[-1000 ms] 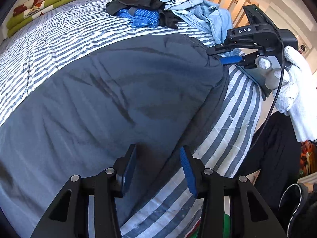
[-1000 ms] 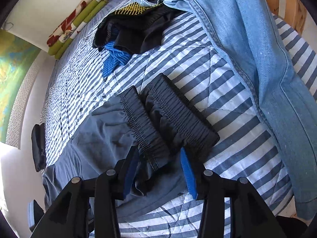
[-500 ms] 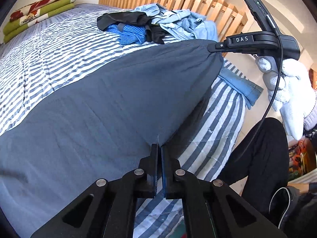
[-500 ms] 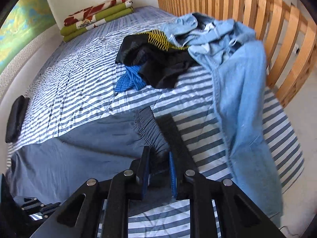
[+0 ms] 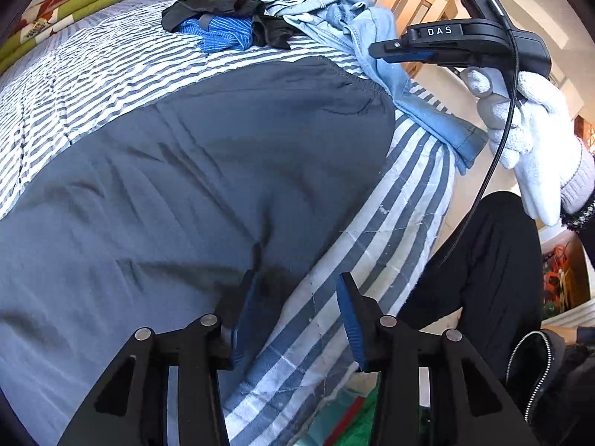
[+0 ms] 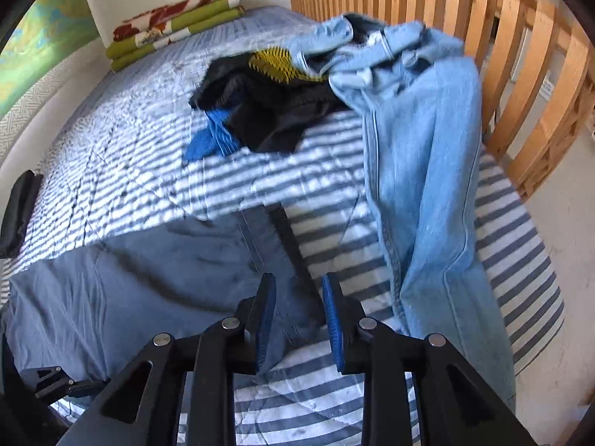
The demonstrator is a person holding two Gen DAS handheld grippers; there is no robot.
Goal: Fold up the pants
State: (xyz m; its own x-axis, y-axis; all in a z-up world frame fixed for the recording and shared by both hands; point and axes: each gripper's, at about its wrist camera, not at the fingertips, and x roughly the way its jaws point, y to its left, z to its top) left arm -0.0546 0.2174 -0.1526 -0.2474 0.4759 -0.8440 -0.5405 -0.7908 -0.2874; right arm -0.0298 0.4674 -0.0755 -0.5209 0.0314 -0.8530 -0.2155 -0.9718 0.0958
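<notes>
A: Watching both tools hang over the grey pants (image 5: 208,171), which lie spread flat across the striped bed (image 5: 405,230), filling the centre and left of the left view.

B: Left tool (image 5: 293,319) stands apart at the bottom centre, jaws just reopened, nothing pinched; the pants edge sits just under its left pad.

A: Right tool (image 6: 299,319) too: jaws parting, partly open, the waistband (image 6: 282,230) below them but not clamped. A white-gloved hand (image 5: 535,126) carries it at upper right.

B: The risk, I'd say: the jeans (image 6: 424,171) drape right beside that waistband. A careless pinch could catch denim or bedspread along with the pants, and the fold would go crooked.
</notes>
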